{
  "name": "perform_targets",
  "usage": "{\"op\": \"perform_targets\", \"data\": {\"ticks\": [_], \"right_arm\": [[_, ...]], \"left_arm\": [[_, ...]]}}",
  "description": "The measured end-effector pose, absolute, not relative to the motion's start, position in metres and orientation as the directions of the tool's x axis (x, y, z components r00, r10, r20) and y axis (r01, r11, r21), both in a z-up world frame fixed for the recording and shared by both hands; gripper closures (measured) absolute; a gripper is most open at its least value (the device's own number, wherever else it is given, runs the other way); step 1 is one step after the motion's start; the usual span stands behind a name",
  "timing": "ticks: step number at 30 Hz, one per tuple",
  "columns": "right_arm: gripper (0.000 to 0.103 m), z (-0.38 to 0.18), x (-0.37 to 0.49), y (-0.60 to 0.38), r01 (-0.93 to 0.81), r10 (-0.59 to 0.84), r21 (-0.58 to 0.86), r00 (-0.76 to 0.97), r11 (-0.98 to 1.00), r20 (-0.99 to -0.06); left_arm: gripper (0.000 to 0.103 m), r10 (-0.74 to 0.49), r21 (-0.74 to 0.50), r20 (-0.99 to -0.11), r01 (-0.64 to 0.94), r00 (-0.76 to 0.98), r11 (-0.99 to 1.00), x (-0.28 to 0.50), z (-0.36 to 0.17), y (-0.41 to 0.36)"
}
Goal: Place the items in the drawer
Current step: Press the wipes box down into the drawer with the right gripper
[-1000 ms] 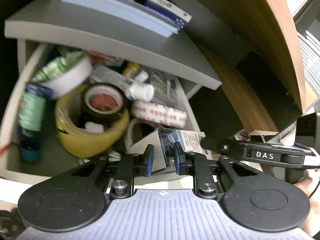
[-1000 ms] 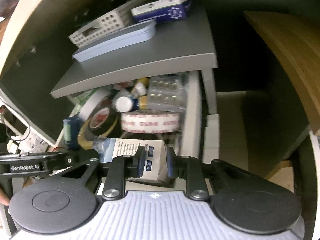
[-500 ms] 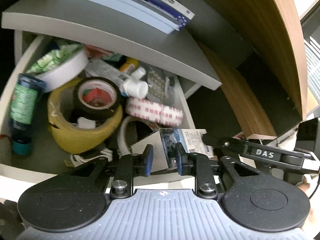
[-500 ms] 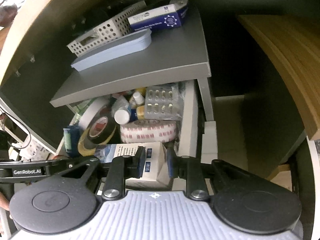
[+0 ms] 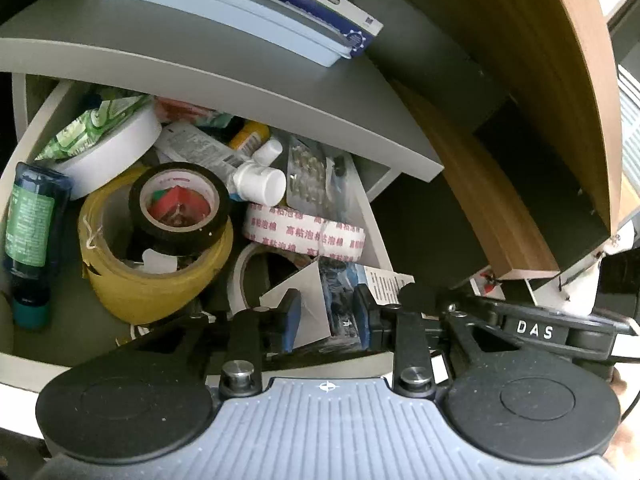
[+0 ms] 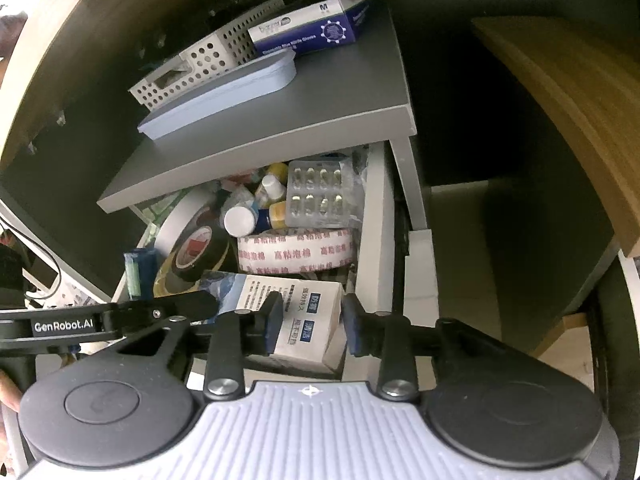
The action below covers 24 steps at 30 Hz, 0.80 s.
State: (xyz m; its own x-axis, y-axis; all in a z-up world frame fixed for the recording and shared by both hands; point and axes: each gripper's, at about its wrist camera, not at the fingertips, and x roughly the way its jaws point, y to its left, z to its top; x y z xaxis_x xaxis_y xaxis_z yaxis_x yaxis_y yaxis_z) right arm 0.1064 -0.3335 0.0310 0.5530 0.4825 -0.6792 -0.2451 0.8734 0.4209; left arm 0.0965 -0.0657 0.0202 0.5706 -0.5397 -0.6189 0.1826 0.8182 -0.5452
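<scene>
2 grippers (image 5: 325,316) (image 6: 311,328) slightly wider than before

box (image 6: 298,322): matt card | drawer (image 6: 374,240): smooth grey | desk panel (image 5: 576,80): wood-grain

The right claw (image 6: 310,326) hovers over the open drawer (image 6: 374,248), fingers parted — a white carton (image 6: 304,320) lies between them, touching neither pad visibly. Behind it sit a printed tape roll (image 6: 294,254), a blister pack (image 6: 318,198) and a black tape roll (image 6: 200,250). The left claw's arm (image 6: 112,320) enters from the left.
</scene>
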Motion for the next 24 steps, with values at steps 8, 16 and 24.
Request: {"op": "perform_targets", "data": {"ticks": [8,16,24], "right_arm": [[0.068,0.035,0.121,-0.319,-0.254,0.458,0.387,0.603,0.887,-0.653],[0.066,0.031,0.15,-0.311,-0.248,0.475,0.414,0.597,0.876,-0.647],[0.066,0.043,0.147,-0.32,-0.257,0.495,0.443,0.635,0.859,-0.593]], "left_arm": [[0.072,-0.513,-0.537,-0.613,0.158,0.601,0.828,0.11,0.021,-0.061],[0.072,-0.441,-0.483,-0.646,0.114,0.623,0.868,0.137,0.02,-0.061],[0.074,-0.432,-0.491,-0.614,0.109,0.66,0.864,0.131,0.032,-0.036]]}}
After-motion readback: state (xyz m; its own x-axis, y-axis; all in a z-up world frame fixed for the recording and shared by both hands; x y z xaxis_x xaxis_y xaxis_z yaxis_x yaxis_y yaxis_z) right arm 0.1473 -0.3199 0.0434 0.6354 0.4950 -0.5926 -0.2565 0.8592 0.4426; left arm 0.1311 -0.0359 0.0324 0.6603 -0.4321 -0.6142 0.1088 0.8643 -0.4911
